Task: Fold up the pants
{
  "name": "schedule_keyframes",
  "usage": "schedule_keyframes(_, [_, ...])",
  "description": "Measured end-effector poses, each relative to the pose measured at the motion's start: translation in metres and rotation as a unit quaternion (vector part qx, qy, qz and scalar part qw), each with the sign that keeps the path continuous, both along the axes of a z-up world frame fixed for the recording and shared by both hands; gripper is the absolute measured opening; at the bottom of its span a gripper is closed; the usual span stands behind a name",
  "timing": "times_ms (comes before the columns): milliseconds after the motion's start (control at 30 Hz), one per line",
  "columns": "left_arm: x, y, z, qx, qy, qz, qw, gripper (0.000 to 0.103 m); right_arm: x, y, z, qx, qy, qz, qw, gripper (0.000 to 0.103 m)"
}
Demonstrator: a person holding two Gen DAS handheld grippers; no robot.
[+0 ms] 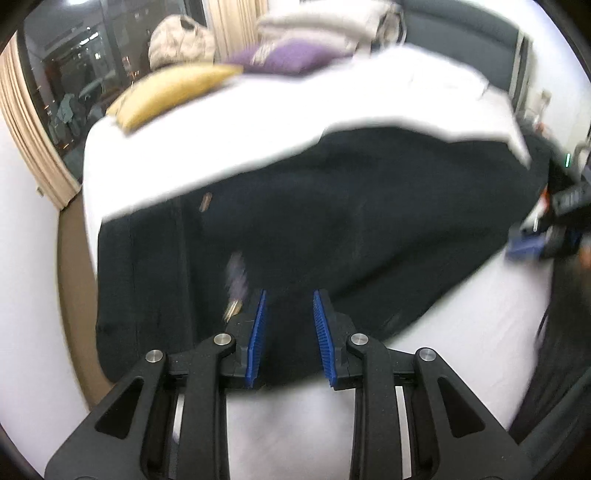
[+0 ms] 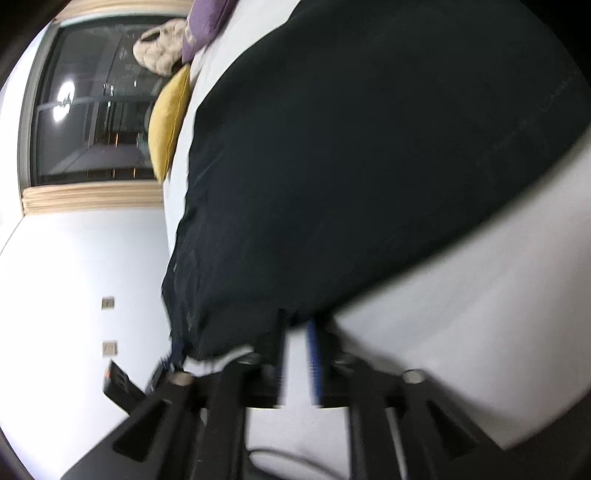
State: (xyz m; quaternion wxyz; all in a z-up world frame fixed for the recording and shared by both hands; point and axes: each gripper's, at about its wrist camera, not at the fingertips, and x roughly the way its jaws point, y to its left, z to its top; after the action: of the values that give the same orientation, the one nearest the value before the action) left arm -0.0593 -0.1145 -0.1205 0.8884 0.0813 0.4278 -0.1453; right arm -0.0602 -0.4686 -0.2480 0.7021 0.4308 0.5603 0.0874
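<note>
**Black trousers spread across the white bed, both grippers at their near edge**

The black fabric pants (image 1: 332,221) lie flat on the white-sheeted bed (image 1: 258,122), below a mustard-yellow cushion (image 1: 173,92) and a purple pillow (image 1: 288,57). The left gripper (image 1: 289,339) points level along the mattress, blue-padded fingers (image 1: 256,343) spread over the pants' hem. The right gripper (image 2: 295,363), rolled sideways and blurred, shows fingers parted at the cloth's edge.

The right gripper (image 2: 295,363) is smeared by motion blur low in the right wrist view, so its jaw gap cannot be judged; the black pants (image 2: 351,166) are cut off at the upper right edge; the pile of bedding (image 1: 325,26) is blurred at the left wrist view's top.
</note>
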Motion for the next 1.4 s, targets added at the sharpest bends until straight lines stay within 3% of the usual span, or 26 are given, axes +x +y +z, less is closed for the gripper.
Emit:
schedule_keyframes(100, [0.021, -0.036, 0.018, -0.047, -0.021, -0.027, 0.9983, 0.026, -0.007, -0.015, 0.036, -0.054, -0.032, 0.000, 0.998, 0.044])
schedule_keyframes(200, [0.056, -0.099, 0.008, -0.066, -0.010, -0.083, 0.9943, 0.026, 0.003, -0.046, 0.069, -0.089, -0.087, -0.037, 0.992, 0.044])
schedule_keyframes(300, [0.088, -0.162, -0.025, -0.041, 0.034, -0.122, 0.9911, 0.026, 0.027, -0.077, 0.073, -0.111, -0.097, -0.058, 0.987, 0.044])
schedule_keyframes(367, [0.102, -0.187, -0.056, -0.019, 0.083, -0.122, 0.9888, 0.026, 0.035, -0.098, 0.056, -0.141, -0.064, -0.067, 0.986, 0.046])
schedule_keyframes(400, [0.106, -0.190, -0.066, -0.009, 0.084, -0.116, 0.9896, 0.026, 0.030, -0.112, 0.043, -0.155, -0.033, -0.082, 0.984, 0.045])
schedule_keyframes(433, [0.103, -0.189, -0.067, -0.014, 0.067, -0.116, 0.9909, 0.026, 0.023, -0.124, 0.038, -0.130, -0.036, -0.093, 0.987, 0.030])
schedule_keyframes(500, [0.104, -0.183, -0.067, -0.020, 0.070, -0.118, 0.9903, 0.026, -0.004, -0.144, 0.046, -0.130, -0.049, -0.123, 0.983, 0.027])
schedule_keyframes(533, [0.104, -0.180, -0.068, -0.027, 0.074, -0.121, 0.9896, 0.026, -0.017, -0.152, 0.054, -0.147, -0.056, -0.142, 0.977, 0.030])
schedule_keyframes(600, [0.107, -0.174, -0.070, -0.039, 0.081, -0.122, 0.9885, 0.026, -0.049, -0.174, 0.073, -0.145, -0.096, -0.200, 0.964, 0.051])
schedule_keyframes(633, [0.108, -0.173, -0.071, -0.042, 0.084, -0.120, 0.9883, 0.026, -0.057, -0.182, 0.078, -0.144, -0.106, -0.221, 0.959, 0.070])
schedule_keyframes(667, [0.108, -0.172, -0.070, -0.040, 0.083, -0.120, 0.9885, 0.026, -0.067, -0.192, 0.082, -0.151, -0.115, -0.250, 0.950, 0.077])
schedule_keyframes(700, [0.108, -0.172, -0.070, -0.037, 0.081, -0.120, 0.9888, 0.026, -0.073, -0.201, 0.082, -0.155, -0.114, -0.270, 0.944, 0.078])
schedule_keyframes(933, [0.109, -0.175, -0.071, -0.038, 0.079, -0.115, 0.9895, 0.026, -0.078, -0.224, 0.051, -0.116, -0.096, -0.327, 0.933, 0.077])
schedule_keyframes(1033, [0.107, -0.178, -0.070, -0.038, 0.079, -0.114, 0.9896, 0.026, -0.085, -0.224, 0.041, -0.102, -0.102, -0.348, 0.926, 0.074])
schedule_keyframes(1267, [0.101, -0.180, -0.067, -0.035, 0.077, -0.110, 0.9903, 0.026, -0.090, -0.252, 0.022, -0.021, -0.143, -0.375, 0.916, 0.068])
schedule_keyframes(1400, [0.102, -0.179, -0.067, -0.036, 0.076, -0.110, 0.9903, 0.026, -0.092, -0.255, 0.023, -0.020, -0.150, -0.378, 0.913, 0.060])
